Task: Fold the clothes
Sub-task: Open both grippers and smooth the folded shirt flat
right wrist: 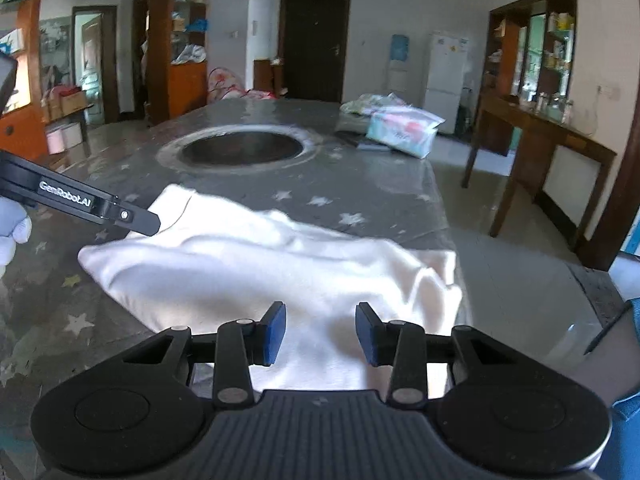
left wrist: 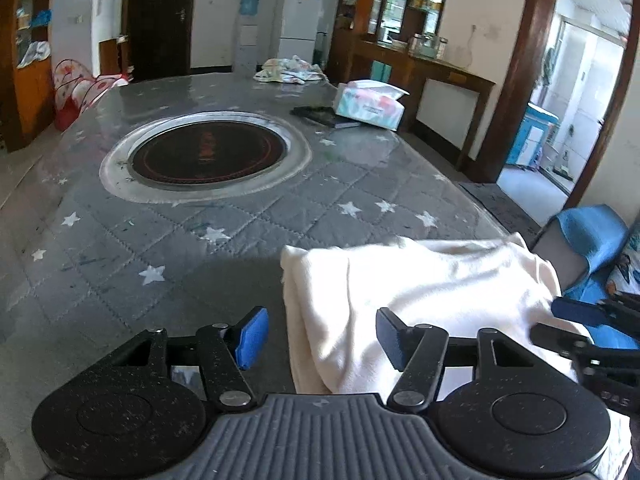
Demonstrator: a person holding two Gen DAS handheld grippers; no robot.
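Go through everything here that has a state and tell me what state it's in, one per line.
left gripper: open, nothing between its pads
right gripper: open, above the cloth
white garment: partly folded, rumpled, lying at the table's near edge
tissue pack: opened, a tissue sticking out
dark door: closed

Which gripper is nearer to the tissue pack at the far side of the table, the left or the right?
Neither is clearly nearer. The left gripper and the right gripper both hover open over the white garment at the near edge, far from the tissue pack.
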